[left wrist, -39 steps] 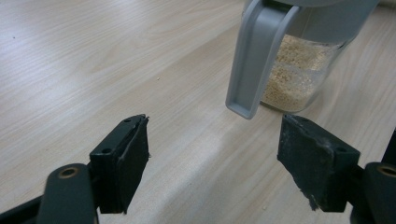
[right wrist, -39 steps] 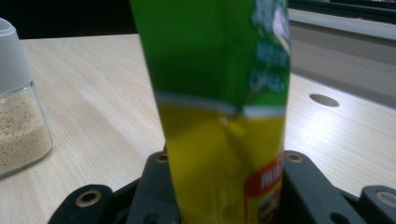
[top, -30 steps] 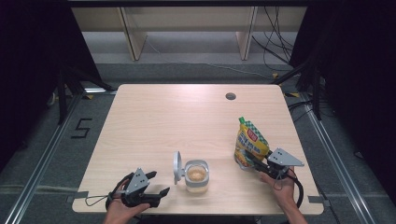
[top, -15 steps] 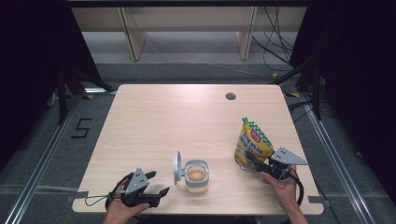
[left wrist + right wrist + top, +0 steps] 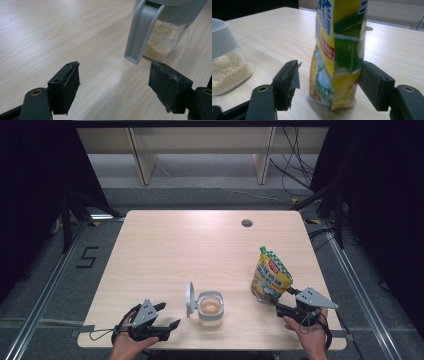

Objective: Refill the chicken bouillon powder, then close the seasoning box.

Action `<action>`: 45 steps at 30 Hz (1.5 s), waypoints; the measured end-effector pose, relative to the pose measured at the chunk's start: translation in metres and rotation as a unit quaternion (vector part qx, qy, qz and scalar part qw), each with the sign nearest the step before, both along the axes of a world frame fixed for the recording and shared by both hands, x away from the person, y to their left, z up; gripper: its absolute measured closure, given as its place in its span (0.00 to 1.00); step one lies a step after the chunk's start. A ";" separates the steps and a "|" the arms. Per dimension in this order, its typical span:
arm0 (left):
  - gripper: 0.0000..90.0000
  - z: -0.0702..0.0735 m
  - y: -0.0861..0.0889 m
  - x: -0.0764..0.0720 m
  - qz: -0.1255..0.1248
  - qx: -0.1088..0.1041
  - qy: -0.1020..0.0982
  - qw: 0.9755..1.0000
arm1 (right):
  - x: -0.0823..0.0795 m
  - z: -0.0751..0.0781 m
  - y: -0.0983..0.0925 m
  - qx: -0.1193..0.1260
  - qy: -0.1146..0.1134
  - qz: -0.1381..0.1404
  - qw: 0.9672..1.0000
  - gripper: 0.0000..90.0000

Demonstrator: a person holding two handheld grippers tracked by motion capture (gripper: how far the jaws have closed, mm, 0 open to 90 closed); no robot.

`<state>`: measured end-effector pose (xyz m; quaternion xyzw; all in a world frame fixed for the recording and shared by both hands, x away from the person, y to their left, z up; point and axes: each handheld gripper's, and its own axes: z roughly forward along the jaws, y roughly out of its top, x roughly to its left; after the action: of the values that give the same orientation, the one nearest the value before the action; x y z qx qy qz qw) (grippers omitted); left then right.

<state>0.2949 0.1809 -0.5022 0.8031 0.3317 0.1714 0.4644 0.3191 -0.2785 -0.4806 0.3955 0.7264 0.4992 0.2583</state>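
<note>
While upright, pouch between right tongs

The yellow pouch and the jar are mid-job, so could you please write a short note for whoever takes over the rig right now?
Right gripper: jaws have just been opening; the yellow pouch stands upright between them, left pad clear, right pad at its edge.
Left gripper: open, empty, resting near the jar.
Jar: on the table's near edge, lid flipped open, partly filled with pale grains.
Done: pouch set down right of the jar.
Left, probably: back the right gripper away and close the lid.
</note>
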 end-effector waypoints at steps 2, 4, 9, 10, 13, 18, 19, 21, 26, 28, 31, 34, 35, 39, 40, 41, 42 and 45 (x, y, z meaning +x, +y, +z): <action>0.27 0.000 0.001 0.001 0.001 0.009 0.002 1.000 | -0.007 0.001 0.001 -0.008 0.005 -0.014 1.000 0.38; 0.27 0.000 -0.001 0.000 0.000 -0.002 0.003 1.000 | -0.010 0.002 0.000 -0.013 -0.007 -0.012 1.000 0.35; 0.27 0.001 -0.001 0.001 0.000 0.005 0.003 1.000 | -0.021 0.002 0.000 -0.021 0.006 -0.022 1.000 0.33; 0.27 0.000 -0.001 0.001 -0.001 0.000 0.010 1.000 | -0.025 0.003 -0.001 -0.021 0.009 -0.025 0.999 0.31; 0.27 0.000 -0.001 0.002 -0.001 0.002 0.004 1.000 | -0.030 0.003 -0.001 -0.018 0.016 -0.020 1.000 0.29; 0.26 0.000 0.000 0.003 -0.008 0.008 0.001 1.000 | -0.038 0.002 0.003 -0.028 0.026 -0.007 0.999 0.24; 0.26 0.000 0.000 0.003 -0.008 0.008 0.001 1.000 | -0.038 0.002 0.003 -0.028 0.026 -0.007 0.999 0.24; 0.26 0.000 -0.001 0.003 -0.006 0.009 -0.002 1.000 | -0.046 0.003 0.007 -0.031 0.048 -0.008 0.998 0.24; 0.27 0.000 -0.001 0.003 -0.004 0.004 0.001 1.000 | -0.048 0.000 0.009 -0.052 0.050 0.018 0.997 0.24; 0.27 0.000 -0.001 0.003 -0.002 0.004 -0.001 1.000 | -0.050 -0.001 0.010 -0.055 0.059 0.023 0.996 0.24; 0.27 0.000 0.000 0.003 -0.002 0.009 0.000 1.000 | -0.052 -0.002 0.012 -0.058 0.061 0.029 0.996 0.24; 0.27 0.000 0.001 0.003 0.004 0.006 0.004 1.000 | -0.055 -0.002 0.013 -0.071 0.065 0.030 0.995 0.24; 0.27 0.000 0.001 0.003 0.004 0.006 0.004 1.000 | -0.055 -0.002 0.013 -0.071 0.065 0.030 0.995 0.24; 0.28 0.002 0.006 0.004 0.012 0.010 0.002 1.000 | -0.056 -0.004 0.016 -0.094 0.056 0.046 0.993 0.24; 0.29 0.001 0.006 0.004 0.015 0.005 0.006 1.000 | -0.057 -0.004 0.017 -0.087 0.072 0.045 0.993 0.24; 0.31 0.001 0.006 0.004 0.015 0.005 0.006 1.000 | -0.057 -0.004 0.017 -0.087 0.072 0.045 0.993 0.24; 0.34 0.002 0.007 0.004 0.006 0.012 0.002 1.000 | -0.056 -0.006 0.019 -0.086 0.071 0.063 0.992 0.24; 0.50 0.004 0.009 0.004 -0.004 0.013 0.000 1.000 | -0.057 -0.005 0.020 -0.096 0.063 0.067 0.991 0.24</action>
<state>0.2987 0.1900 -0.4985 0.8104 0.3263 0.1733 0.4548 0.2621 -0.2581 -0.4858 0.3502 0.8107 0.4172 0.2146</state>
